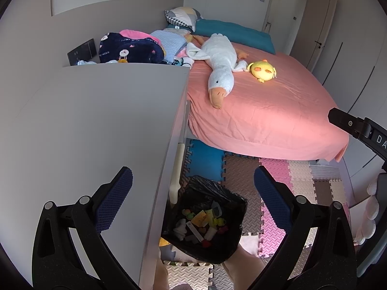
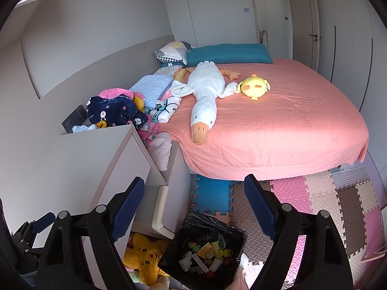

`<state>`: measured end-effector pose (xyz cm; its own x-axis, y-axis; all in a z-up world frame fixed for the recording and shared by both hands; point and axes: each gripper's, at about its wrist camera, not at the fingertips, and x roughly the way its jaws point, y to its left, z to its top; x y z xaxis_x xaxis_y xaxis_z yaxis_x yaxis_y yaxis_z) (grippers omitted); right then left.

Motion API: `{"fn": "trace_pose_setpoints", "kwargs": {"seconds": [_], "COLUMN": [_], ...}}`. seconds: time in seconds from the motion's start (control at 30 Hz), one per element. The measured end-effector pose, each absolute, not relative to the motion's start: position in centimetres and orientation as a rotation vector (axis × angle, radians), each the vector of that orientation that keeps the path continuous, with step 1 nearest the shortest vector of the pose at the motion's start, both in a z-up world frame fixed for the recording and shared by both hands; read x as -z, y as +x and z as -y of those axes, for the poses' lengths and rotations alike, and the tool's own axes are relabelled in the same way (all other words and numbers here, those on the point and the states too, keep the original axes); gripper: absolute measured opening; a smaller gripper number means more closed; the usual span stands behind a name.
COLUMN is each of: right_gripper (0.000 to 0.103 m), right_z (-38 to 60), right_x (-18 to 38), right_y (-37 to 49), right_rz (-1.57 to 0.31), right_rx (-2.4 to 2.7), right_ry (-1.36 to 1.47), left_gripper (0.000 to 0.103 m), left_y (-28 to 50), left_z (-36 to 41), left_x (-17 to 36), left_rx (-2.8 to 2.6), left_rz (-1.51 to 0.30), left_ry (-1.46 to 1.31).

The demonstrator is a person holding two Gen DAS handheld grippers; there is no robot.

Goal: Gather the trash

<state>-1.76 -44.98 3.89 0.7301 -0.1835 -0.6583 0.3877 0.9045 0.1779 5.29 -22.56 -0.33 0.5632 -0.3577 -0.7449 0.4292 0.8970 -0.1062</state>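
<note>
A bin lined with a black bag (image 1: 205, 220) stands on the foam floor mat beside a white cabinet; it holds several bits of trash. It also shows in the right wrist view (image 2: 205, 251). My left gripper (image 1: 193, 193) is open and empty, held above the bin and the cabinet's edge. My right gripper (image 2: 193, 205) is open and empty, held above the bin. Part of the right gripper (image 1: 350, 125) shows at the right of the left wrist view. Part of the left gripper (image 2: 31, 232) shows at the lower left of the right wrist view.
A white cabinet (image 1: 96, 125) stands left of the bin. A bed with a pink sheet (image 2: 278, 125) holds a white goose plush (image 2: 205, 96), a yellow plush (image 2: 254, 87) and a pile of clothes (image 2: 116, 108). A yellow star plush (image 2: 145, 258) lies by the bin.
</note>
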Motion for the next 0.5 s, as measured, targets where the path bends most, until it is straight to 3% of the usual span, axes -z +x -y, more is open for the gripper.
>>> {"fn": "trace_pose_setpoints", "kwargs": {"seconds": [0.5], "right_gripper": [0.084], "right_z": [44.93], "right_x": [-3.88], "right_y": [-1.75], "right_rz": [-0.685], "right_rx": [0.320], "right_ry": [0.314], "left_gripper": [0.097], "left_y": [5.05], "left_z": [23.20], "left_x": [-0.02], "left_rx": [0.473], "left_rz": [-0.833], "left_ry": [0.109]}}
